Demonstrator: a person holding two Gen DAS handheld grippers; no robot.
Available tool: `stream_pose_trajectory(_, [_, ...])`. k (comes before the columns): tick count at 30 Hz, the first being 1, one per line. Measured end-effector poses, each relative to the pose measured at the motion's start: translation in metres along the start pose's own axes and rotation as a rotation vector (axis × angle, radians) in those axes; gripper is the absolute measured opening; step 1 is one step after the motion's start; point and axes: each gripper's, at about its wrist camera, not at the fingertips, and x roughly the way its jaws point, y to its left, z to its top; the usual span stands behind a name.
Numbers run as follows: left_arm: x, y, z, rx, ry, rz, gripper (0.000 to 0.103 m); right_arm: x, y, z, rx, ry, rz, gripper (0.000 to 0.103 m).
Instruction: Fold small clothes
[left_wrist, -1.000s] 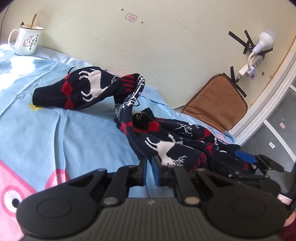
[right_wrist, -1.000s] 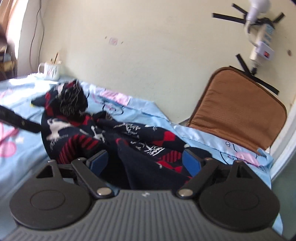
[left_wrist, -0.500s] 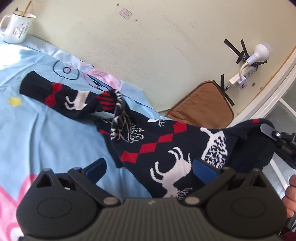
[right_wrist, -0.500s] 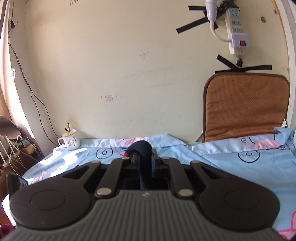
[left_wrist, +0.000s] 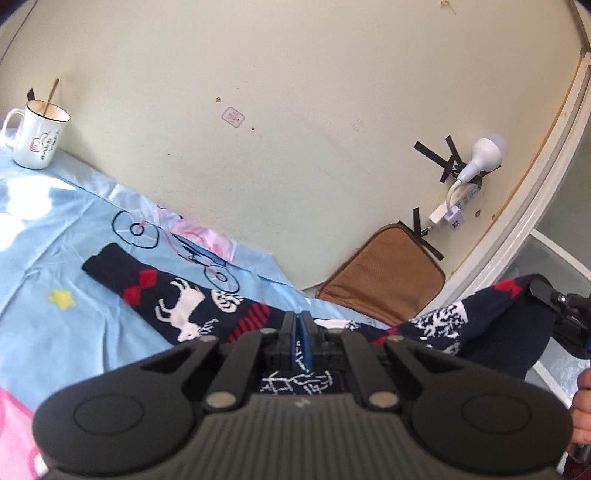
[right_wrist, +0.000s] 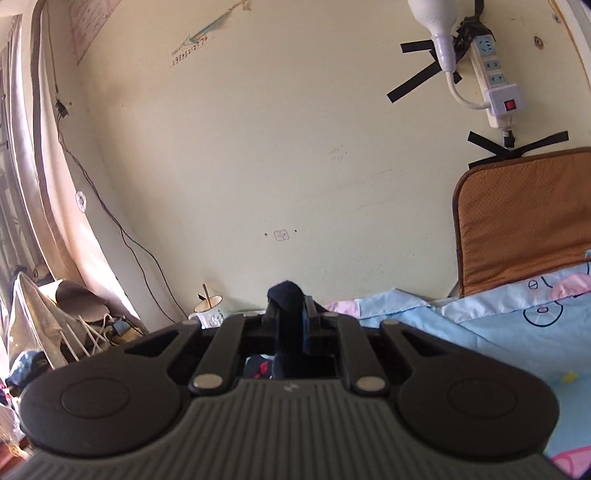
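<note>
Both grippers, left (left_wrist: 300, 334) and right (right_wrist: 291, 317), clamp the reindeer-patterned sock (left_wrist: 177, 306), lifted for straightening; next, lay it flat toward ten o'clock.

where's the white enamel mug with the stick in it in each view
Left wrist view: the white enamel mug stands at the far left, upper part, on the blue sheet by the wall.
Right wrist view: the mug is low at centre-left, just above the right gripper's body, partly hidden by it.
Shared landmark: the brown seat cushion leaning on the wall.
</note>
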Motion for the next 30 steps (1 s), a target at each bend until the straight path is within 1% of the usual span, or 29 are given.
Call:
stream_pose_trajectory(1, [0.0, 0.002, -0.002, 0.0, 0.014, 0.015, 0.005, -0.002, -0.004, 0.0, -0.039, -0.017, -0.053, 0.014])
stream_pose_trajectory(3, [0.004, 0.008, -0.011, -0.012, 0.056, 0.027, 0.007, -0.002, -0.024, 0.004, -0.064, -0.038, -0.205, 0.014])
stream_pose_trajectory(4, [0.006, 0.012, -0.017, -0.017, 0.077, 0.032, 0.007, 0.0, -0.041, 0.007, -0.072, -0.037, -0.322, 0.014])
stream_pose_trajectory(5, [0.009, 0.014, -0.024, -0.021, 0.097, 0.04, 0.007, 0.005, -0.056, 0.005, -0.119, -0.026, -0.468, 0.017])
stream_pose_trajectory(6, [0.012, 0.019, -0.031, -0.025, 0.117, 0.048, 0.007, 0.016, -0.066, 0.002, -0.205, -0.007, -0.628, 0.02])
stream_pose_trajectory(7, [0.015, 0.022, -0.037, -0.028, 0.135, 0.055, 0.007, 0.026, -0.071, -0.004, -0.29, 0.017, -0.766, 0.028])
stream_pose_trajectory(8, [0.017, 0.025, -0.042, -0.031, 0.151, 0.06, 0.007, 0.034, -0.071, -0.012, -0.369, 0.034, -0.847, 0.03])
stream_pose_trajectory(9, [0.019, 0.027, -0.045, -0.033, 0.164, 0.064, 0.01, 0.035, -0.065, -0.019, -0.408, 0.039, -0.815, 0.033])
stream_pose_trajectory(11, [0.023, 0.032, -0.052, -0.035, 0.182, 0.071, 0.013, 0.037, -0.043, -0.035, -0.467, 0.031, -0.644, 0.061])
stream_pose_trajectory(12, [0.027, 0.032, -0.055, -0.03, 0.191, 0.076, 0.015, 0.041, -0.028, -0.045, -0.502, 0.031, -0.562, 0.065])
stream_pose_trajectory(13, [0.031, 0.032, -0.057, -0.02, 0.199, 0.082, 0.015, 0.046, -0.011, -0.058, -0.55, 0.064, -0.466, 0.069])
stream_pose_trajectory(14, [0.033, 0.032, -0.06, -0.008, 0.205, 0.085, 0.015, 0.051, 0.006, -0.073, -0.605, 0.115, -0.372, 0.07])
stream_pose_trajectory(15, [0.036, 0.032, -0.062, 0.005, 0.209, 0.088, 0.015, 0.057, 0.017, -0.087, -0.655, 0.157, -0.306, 0.071])
stream_pose_trajectory(16, [0.038, 0.032, -0.066, 0.023, 0.215, 0.095, 0.015, 0.069, 0.031, -0.106, -0.734, 0.207, -0.252, 0.075])
stream_pose_trajectory(17, [0.04, 0.033, -0.069, 0.038, 0.222, 0.104, 0.015, 0.081, 0.041, -0.124, -0.824, 0.247, -0.238, 0.079])
stream_pose_trajectory(18, [0.042, 0.033, -0.073, 0.049, 0.231, 0.113, 0.015, 0.093, 0.045, -0.142, -0.913, 0.277, -0.256, 0.079])
stream_pose_trajectory(19, [0.042, 0.033, -0.074, 0.045, 0.23, 0.108, 0.016, 0.106, 0.044, -0.159, -0.996, 0.307, -0.295, 0.079])
stream_pose_trajectory(21, [0.038, 0.032, -0.074, 0.056, 0.211, 0.087, 0.021, 0.127, 0.029, -0.179, -1.107, 0.351, -0.379, 0.078])
stream_pose_trajectory(22, [0.038, 0.03, -0.074, 0.062, 0.211, 0.087, 0.021, 0.136, 0.02, -0.18, -1.137, 0.377, -0.409, 0.075])
stream_pose_trajectory(23, [0.038, 0.029, -0.074, 0.066, 0.212, 0.085, 0.022, 0.14, 0.013, -0.178, -1.131, 0.39, -0.419, 0.053])
stream_pose_trajectory(24, [0.039, 0.028, -0.074, 0.068, 0.214, 0.08, 0.021, 0.14, 0.009, -0.17, -1.091, 0.391, -0.426, 0.034])
stream_pose_trajectory(25, [0.039, 0.028, -0.074, 0.069, 0.214, 0.076, 0.021, 0.137, 0.008, -0.156, -1.014, 0.376, -0.413, 0.008])
stream_pose_trajectory(26, [0.038, 0.029, -0.074, 0.066, 0.213, 0.073, 0.022, 0.131, 0.007, -0.138, -0.931, 0.344, -0.393, 0.008])
stream_pose_trajectory(28, [0.038, 0.03, -0.073, 0.056, 0.214, 0.067, 0.021, 0.112, 0.006, -0.093, -0.724, 0.236, -0.349, 0.007])
stream_pose_trajectory(29, [0.038, 0.031, -0.073, 0.052, 0.215, 0.066, 0.021, 0.103, 0.004, -0.075, -0.655, 0.186, -0.341, 0.007])
stream_pose_trajectory(30, [0.038, 0.031, -0.073, 0.049, 0.214, 0.065, 0.021, 0.089, 0.002, -0.053, -0.591, 0.111, -0.353, 0.007])
